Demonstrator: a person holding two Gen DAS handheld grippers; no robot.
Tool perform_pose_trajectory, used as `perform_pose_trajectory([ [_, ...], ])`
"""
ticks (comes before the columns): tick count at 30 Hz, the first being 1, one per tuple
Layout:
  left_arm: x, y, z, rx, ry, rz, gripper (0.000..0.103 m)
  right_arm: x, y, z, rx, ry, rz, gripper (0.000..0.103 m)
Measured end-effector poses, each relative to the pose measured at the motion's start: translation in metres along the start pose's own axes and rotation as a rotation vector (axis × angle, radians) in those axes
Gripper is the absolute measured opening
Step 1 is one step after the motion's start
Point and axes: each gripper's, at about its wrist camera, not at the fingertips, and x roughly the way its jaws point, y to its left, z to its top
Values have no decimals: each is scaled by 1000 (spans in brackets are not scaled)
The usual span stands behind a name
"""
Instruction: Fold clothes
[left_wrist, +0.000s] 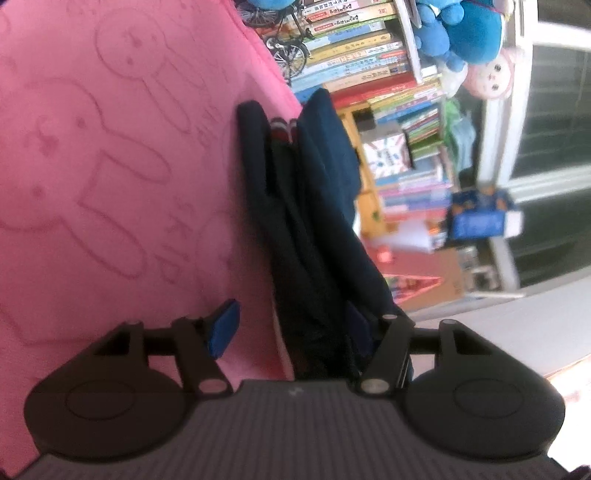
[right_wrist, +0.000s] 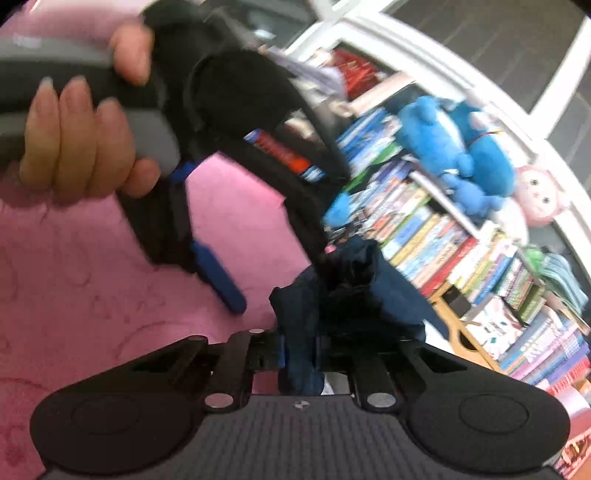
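A dark navy garment (left_wrist: 314, 221) hangs bunched in the air over a pink rabbit-print blanket (left_wrist: 92, 166). In the left wrist view my left gripper (left_wrist: 291, 328) is open: its left blue pad (left_wrist: 223, 328) stands clear, and the cloth drapes between the fingers against the right one. In the right wrist view my right gripper (right_wrist: 299, 350) is shut on a fold of the navy garment (right_wrist: 354, 288). The left gripper (right_wrist: 218, 273), held by a hand (right_wrist: 81, 136), shows there too, open, above the blanket (right_wrist: 74, 295).
A bookshelf packed with colourful books (left_wrist: 369, 62) stands behind the bed, also in the right wrist view (right_wrist: 443, 240). Blue plush toys (right_wrist: 458, 147) and a pink doll (right_wrist: 543, 195) sit on it. A window (left_wrist: 554, 147) is beyond.
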Motion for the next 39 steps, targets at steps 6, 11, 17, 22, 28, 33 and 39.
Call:
perform_pose_trajectory([
  [6, 4, -3, 11, -17, -54, -5, 37, -12, -11, -3, 26, -31, -11, 11],
  [11, 19, 0, 26, -38, -90, 103, 35, -13, -10, -3, 30, -34, 9, 11],
  [17, 33, 6, 53, -30, -108, 174, 18, -16, -6, -8, 48, -13, 56, 8],
  [22, 38, 8, 72, -28, -150, 205, 15, -14, -9, -9, 114, 56, 165, 7],
  [28, 53, 8, 94, -6, -168, 235, 10, -8, -8, -12, 172, 129, 235, 8],
  [33, 63, 0, 106, 45, -173, 282, 11, -8, -6, -11, 192, 130, 236, 8],
  [39, 51, 4, 86, 78, -119, 244, 18, -9, -5, -9, 189, 129, 202, 19],
])
